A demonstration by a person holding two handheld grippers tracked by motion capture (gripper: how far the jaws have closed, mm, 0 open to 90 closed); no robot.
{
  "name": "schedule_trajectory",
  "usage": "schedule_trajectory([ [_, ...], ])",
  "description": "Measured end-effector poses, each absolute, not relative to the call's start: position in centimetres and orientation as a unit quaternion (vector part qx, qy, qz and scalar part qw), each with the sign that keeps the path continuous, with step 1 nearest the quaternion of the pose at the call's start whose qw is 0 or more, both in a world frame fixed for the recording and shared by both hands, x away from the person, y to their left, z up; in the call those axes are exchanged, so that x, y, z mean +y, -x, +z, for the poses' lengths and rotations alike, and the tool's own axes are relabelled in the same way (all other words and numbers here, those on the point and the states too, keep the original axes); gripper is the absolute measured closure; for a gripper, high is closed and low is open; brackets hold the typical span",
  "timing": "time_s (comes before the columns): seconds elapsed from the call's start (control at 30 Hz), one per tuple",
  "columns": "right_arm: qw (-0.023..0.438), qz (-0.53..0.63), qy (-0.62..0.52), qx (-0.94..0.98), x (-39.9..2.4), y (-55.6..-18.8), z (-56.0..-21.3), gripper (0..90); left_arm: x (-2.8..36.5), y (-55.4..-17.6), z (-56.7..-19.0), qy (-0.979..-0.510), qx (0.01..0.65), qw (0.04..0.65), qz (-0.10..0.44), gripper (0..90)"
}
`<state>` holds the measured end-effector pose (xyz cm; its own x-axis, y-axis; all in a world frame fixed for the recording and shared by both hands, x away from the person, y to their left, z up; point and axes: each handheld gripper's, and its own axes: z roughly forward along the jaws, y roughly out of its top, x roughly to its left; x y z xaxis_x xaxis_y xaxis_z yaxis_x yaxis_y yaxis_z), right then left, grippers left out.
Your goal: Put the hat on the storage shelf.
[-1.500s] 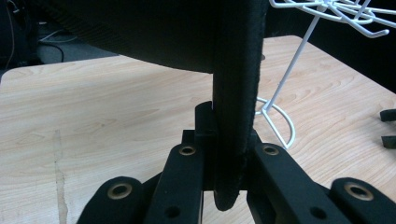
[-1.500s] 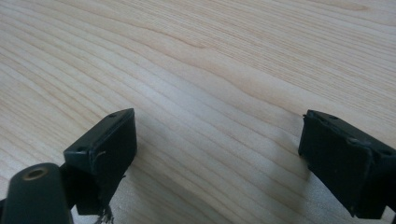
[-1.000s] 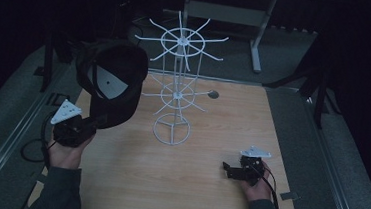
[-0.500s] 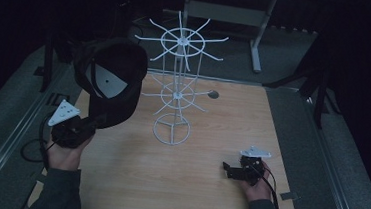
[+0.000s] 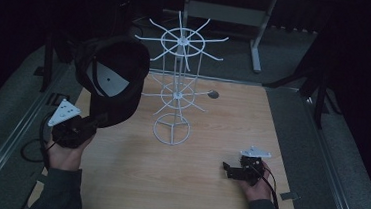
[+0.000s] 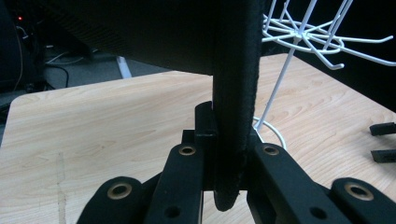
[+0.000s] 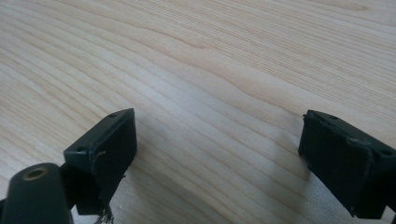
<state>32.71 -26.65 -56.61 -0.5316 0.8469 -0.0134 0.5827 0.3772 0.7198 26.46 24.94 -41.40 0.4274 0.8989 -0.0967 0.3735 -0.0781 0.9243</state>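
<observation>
While left tongs point(image 5: 94, 122) clamp the cap point(image 5: 113, 78), right tongs point(image 5: 227, 169) gape empty

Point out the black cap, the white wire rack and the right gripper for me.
Black fabric baseball cap point(image 5: 117, 86), high view, on its crown.
White wire rotating display rack point(image 5: 171, 132), high view, on its round base ring.
Right gripper point(image 5: 226, 169), high view, between its open jaws.

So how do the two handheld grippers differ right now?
The left gripper is shut on the brim of a black cap and holds it raised beside the white wire rack; the right gripper is open and holds nothing. The left is lifted, while the right sits low over the wooden table. Both have black fingers.
</observation>
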Motion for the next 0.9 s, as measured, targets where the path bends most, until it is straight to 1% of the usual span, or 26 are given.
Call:
schedule_trajectory([
  [0.9, 0.195, 0.339, -0.443, 0.807, -26.7, -32.7, -56.6, 11.3, 24.9, -25.0, -40.7, -0.676, 0.460, 0.502, 0.281, 86.5],
])
